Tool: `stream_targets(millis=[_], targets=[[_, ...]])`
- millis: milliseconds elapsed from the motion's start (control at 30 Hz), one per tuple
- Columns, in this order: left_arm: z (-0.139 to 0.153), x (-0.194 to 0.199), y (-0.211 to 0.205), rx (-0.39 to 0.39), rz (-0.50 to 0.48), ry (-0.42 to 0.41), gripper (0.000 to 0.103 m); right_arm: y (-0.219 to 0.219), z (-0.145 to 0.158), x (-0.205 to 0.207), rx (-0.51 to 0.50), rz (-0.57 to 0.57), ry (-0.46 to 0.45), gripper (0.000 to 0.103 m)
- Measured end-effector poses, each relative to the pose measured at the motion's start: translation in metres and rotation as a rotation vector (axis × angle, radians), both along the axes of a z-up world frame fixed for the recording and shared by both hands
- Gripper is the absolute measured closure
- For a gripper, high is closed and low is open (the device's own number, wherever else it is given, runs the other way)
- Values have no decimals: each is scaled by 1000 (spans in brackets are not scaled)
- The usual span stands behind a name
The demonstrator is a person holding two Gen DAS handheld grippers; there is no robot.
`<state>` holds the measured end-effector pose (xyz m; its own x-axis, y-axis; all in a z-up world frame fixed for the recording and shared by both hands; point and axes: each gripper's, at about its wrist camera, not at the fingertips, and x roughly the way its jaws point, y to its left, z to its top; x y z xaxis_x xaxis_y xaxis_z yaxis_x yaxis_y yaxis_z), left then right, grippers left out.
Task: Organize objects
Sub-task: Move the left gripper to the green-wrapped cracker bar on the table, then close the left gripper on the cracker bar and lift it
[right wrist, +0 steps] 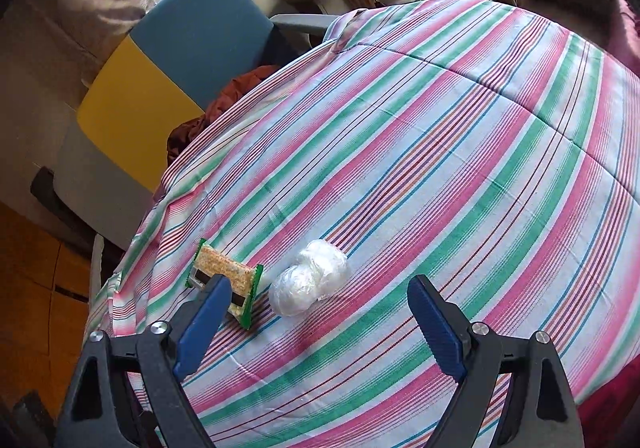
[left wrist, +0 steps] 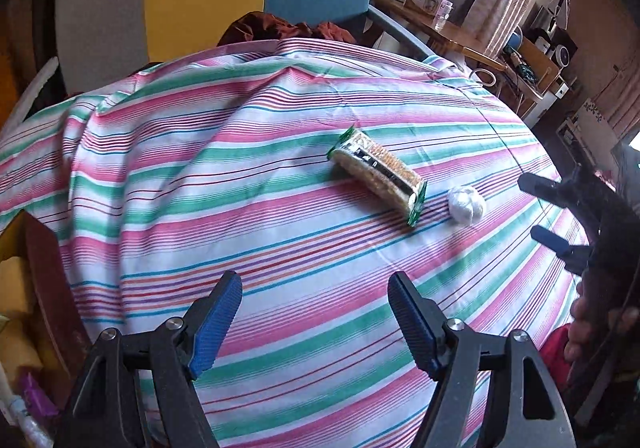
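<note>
— Striped cloth (left wrist: 280, 175) is covering the whole work surface, and two things are lying loose on it: a snack bar (left wrist: 376, 172) in a green-edged wrapper and a clear plastic bundle (left wrist: 467, 203) sitting just beside it, at about four o'clock from the bar in the left wrist view

— Is anything getting picked up?

— Not yet, I'd say. The left gripper (left wrist: 314, 322) is hanging over bare cloth with its jaws standing wide apart and nothing between them; the bar is lying up at one o'clock from it, well clear of the pads

— And the other one?

— The right gripper (right wrist: 320, 322) is also gaping, empty. In its own view the bundle (right wrist: 308, 278) is sitting near twelve o'clock, just ahead of the gap, and the bar (right wrist: 226, 280) is lying at ten o'clock, partly hidden behind the left-hand finger (right wrist: 204, 324); I cannot tell whether that finger is touching it

— So how far along are we?

— Hard to judge: nothing is being held, both items are lying close together, and no bin or tray is showing. Either the sorting is barely starting or these two are already placed
</note>
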<state>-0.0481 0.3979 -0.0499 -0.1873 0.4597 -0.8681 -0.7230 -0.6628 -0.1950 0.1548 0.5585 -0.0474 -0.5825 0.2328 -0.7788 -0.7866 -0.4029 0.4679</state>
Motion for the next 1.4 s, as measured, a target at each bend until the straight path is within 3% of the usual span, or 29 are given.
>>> stream_targets(millis=[233,500,667,800,867,967,1000,1100,1400], targets=[[-16,-27,64,28,80,-115,27,1,-2,4,-32,-11,23,10],[-39,-50,118,4,181,-176,23,3,-4,4,-53,-8,45,10],[-49,-54,144,-29,201,-159,21,4,-5,7,-70,-12,66,9],[-57,-47,163,-106,151,-58,21,5,-5,8,-72,-22,73,8],[-59,-41,165,-136,102,-5,29,6,-6,9,-74,-29,73,8],[-56,-35,145,-102,69,26,58,7,-9,9,-78,-34,58,8],[-54,-36,137,-88,59,19,61,7,-10,8,-81,-33,54,8],[-52,-28,102,-57,31,21,62,7,-10,6,-74,-30,42,8],[-53,51,-9,-4,-41,199,62,4,-10,-1,-39,5,7,9]])
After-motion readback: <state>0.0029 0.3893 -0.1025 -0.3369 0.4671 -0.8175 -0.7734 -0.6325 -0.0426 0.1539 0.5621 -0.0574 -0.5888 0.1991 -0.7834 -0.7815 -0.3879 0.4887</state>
